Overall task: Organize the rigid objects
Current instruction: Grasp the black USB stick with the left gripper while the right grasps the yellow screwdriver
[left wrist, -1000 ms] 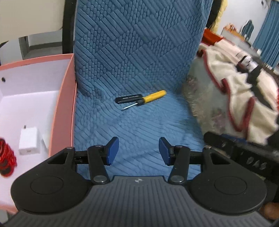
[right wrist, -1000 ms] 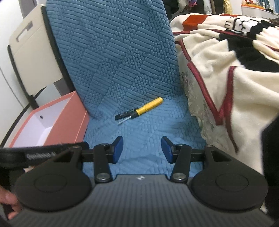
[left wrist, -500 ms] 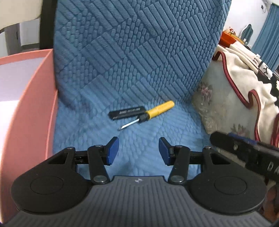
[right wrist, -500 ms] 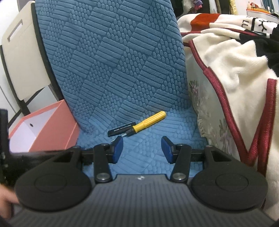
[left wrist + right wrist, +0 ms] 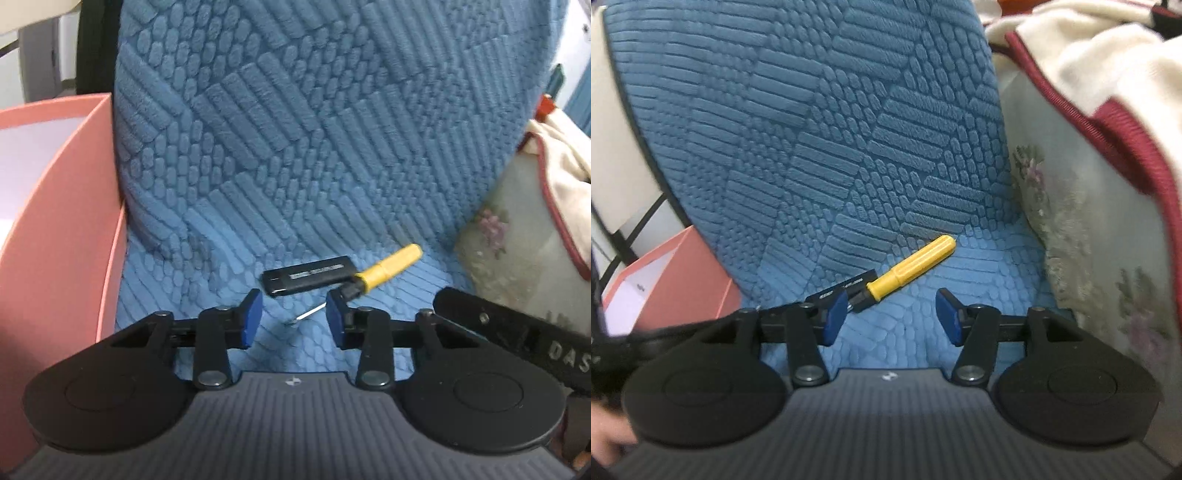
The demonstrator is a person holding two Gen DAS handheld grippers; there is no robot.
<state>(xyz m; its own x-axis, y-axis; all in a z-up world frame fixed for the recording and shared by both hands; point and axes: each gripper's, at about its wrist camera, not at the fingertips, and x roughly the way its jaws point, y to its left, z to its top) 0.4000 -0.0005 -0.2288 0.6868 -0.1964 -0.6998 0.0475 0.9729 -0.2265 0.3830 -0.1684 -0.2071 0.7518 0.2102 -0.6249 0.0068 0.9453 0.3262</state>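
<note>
Both tools gape, empty: left tool (image 5: 293,319), right tool (image 5: 890,319). Yellow-handled screwdriver (image 5: 910,266) and black USB stick (image 5: 308,276) touching on blue seat cushion (image 5: 295,166), just beyond fingertips. Pink box (image 5: 62,240) left.

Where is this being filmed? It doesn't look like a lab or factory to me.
Most likely a lived-in room at home. A chair in a textured blue cover holds a yellow-handled screwdriver and a black stick-shaped gadget. A cream blanket with red trim lies beside it, and a pink storage box stands alongside.

ribbed yellow plastic screwdriver handle (image 5: 911,265), textured blue cloth seat cover (image 5: 827,140)
</note>
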